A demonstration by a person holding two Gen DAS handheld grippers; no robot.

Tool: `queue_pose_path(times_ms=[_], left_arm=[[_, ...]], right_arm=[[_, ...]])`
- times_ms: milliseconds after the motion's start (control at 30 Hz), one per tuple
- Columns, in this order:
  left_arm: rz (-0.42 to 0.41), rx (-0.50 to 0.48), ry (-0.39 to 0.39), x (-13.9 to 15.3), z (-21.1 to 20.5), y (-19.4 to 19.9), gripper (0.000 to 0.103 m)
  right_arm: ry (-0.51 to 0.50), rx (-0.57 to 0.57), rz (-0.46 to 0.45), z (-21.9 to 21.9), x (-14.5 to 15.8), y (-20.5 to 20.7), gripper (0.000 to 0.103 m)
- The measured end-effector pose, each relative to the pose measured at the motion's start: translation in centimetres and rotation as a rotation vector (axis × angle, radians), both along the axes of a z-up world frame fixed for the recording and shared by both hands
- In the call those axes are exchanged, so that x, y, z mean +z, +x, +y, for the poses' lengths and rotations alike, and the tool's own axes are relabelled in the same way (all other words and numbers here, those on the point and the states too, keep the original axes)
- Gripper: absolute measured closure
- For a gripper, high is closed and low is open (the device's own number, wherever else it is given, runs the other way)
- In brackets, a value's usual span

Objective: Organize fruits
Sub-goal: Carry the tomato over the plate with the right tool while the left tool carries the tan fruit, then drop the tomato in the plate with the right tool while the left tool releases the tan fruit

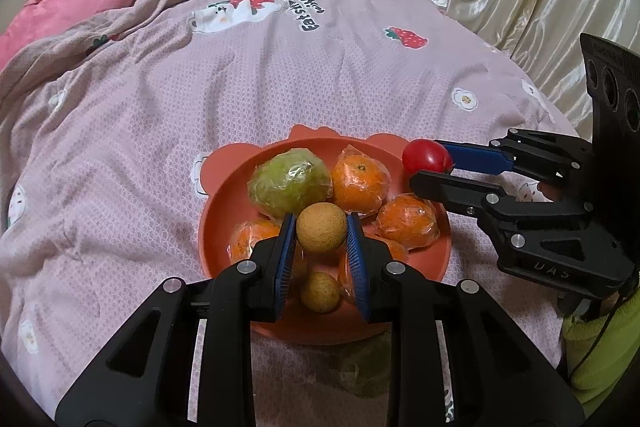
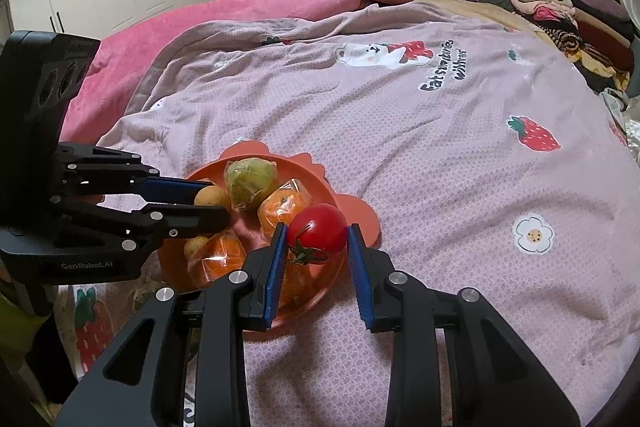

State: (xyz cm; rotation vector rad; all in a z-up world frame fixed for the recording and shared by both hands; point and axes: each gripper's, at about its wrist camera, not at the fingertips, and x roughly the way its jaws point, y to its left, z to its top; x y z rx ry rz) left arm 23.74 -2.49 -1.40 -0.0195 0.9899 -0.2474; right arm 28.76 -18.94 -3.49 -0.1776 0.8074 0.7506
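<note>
Left tool grips longan | right tool grips tomato over plate rim

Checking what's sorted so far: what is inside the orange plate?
Inside the orange plate: a wrapped green fruit, several wrapped oranges and a small tan fruit. The fingers hide part of the plate.

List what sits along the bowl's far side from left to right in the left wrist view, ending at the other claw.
Wrapped green fruit → wrapped orange → red tomato, pinched in the right claw just past the orange bowl rim.
</note>
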Motion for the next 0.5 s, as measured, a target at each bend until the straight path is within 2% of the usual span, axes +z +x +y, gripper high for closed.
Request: queue_pose_path(times_ms=[500], left_arm=[[-0.004,0.003,-0.010,-0.09,0.13,-0.07,0.085]], right_arm=[[-0.002,-0.011,0.001,0.09,-0.20,0.08,0.073]])
